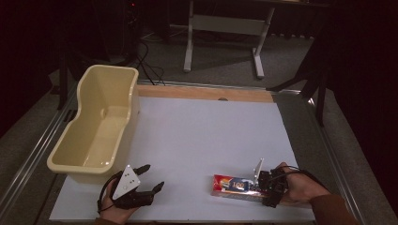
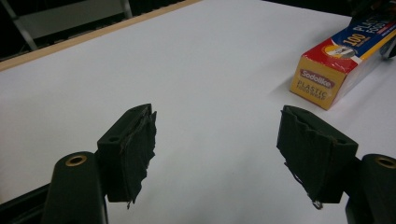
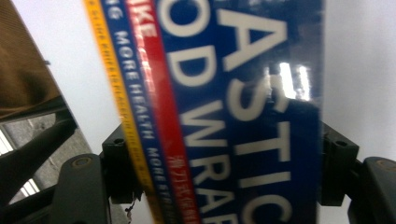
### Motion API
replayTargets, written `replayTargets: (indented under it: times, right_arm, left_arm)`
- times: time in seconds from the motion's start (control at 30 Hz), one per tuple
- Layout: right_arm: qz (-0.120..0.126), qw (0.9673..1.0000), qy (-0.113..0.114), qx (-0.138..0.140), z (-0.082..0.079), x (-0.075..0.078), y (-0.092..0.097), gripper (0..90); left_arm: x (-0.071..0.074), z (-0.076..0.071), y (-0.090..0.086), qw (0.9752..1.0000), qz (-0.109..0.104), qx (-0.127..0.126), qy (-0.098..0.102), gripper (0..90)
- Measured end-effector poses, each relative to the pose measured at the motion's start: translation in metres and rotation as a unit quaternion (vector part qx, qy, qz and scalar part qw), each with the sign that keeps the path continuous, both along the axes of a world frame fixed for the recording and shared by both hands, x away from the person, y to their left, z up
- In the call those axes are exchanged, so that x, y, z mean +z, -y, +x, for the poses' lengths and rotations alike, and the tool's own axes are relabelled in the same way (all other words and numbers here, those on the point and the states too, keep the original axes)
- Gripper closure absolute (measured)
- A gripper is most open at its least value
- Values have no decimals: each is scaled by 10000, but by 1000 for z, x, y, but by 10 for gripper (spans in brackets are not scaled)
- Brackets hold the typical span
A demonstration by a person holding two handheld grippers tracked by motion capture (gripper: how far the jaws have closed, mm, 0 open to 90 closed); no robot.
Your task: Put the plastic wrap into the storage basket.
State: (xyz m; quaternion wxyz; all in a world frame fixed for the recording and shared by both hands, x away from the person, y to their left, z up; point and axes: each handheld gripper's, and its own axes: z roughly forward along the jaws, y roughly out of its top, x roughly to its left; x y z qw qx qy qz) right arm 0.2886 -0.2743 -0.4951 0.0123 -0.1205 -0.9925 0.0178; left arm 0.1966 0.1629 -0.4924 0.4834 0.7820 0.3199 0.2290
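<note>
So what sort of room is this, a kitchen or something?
More likely a workshop or lab set up for recording than a kitchen. The white table stands on grey carpet among dark curtains, with a bare desk frame behind. On it are just a cream tub and a box of plastic food wrap.

high: above, forward-down, far | left: low, across table (image 2: pixel 201 60) | right: close on box (image 3: pixel 243 112) | shared: box

**One box, one tub, two grippers**

Count's in: a single plastic wrap box (image 1: pixel 234 185) sits right between the jaws of the right gripper (image 1: pixel 264 185). One cream tub (image 1: pixel 96 126), just beyond the left gripper (image 1: pixel 152 177). That makes two grippers, one in each hand. And one white table (image 1: pixel 202 136) under both of them.
</note>
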Motion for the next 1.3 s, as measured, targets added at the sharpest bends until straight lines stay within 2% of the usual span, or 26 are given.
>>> replayTargets:
  times: [0.17,0.33,0.67,0.8,0.93,1.07,1.13,1.17,1.23,1.3]
  right_arm:
    - [14,10000,-26,22,1,-1,-3,281]
    - [-21,9997,-53,250,0,-3,-14,353]
    - [-160,9990,-101,409,2,-3,-21,349]
    - [-54,9989,-71,457,1,-3,-20,362]
    - [-94,9985,-72,539,1,-2,-22,374]
    - [-80,9991,-339,259,3,0,-25,393]
    - [-5,9987,-496,-120,5,1,-26,396]
    - [-5,9987,-496,-120,5,1,-26,396]
    - [134,9971,-546,-517,7,2,-25,398]
    - [241,9952,-588,-749,8,3,-24,398]
  left_arm:
    - [0,0,0,10000,-1,8,-9,279]
    - [0,0,1,10000,21,-11,-13,279]
    - [0,0,1,10000,31,-20,-13,279]
    - [-1,1,1,10000,33,-21,-22,281]
    - [-1,0,2,10000,32,-6,-18,282]
    - [0,0,0,10000,-3,36,-23,282]
    - [0,1,-1,10000,-9,47,-28,282]
    - [0,1,-1,10000,-9,47,-28,282]
    - [0,0,-1,10000,1,50,-25,282]
    - [0,0,-1,10000,0,52,-23,285]
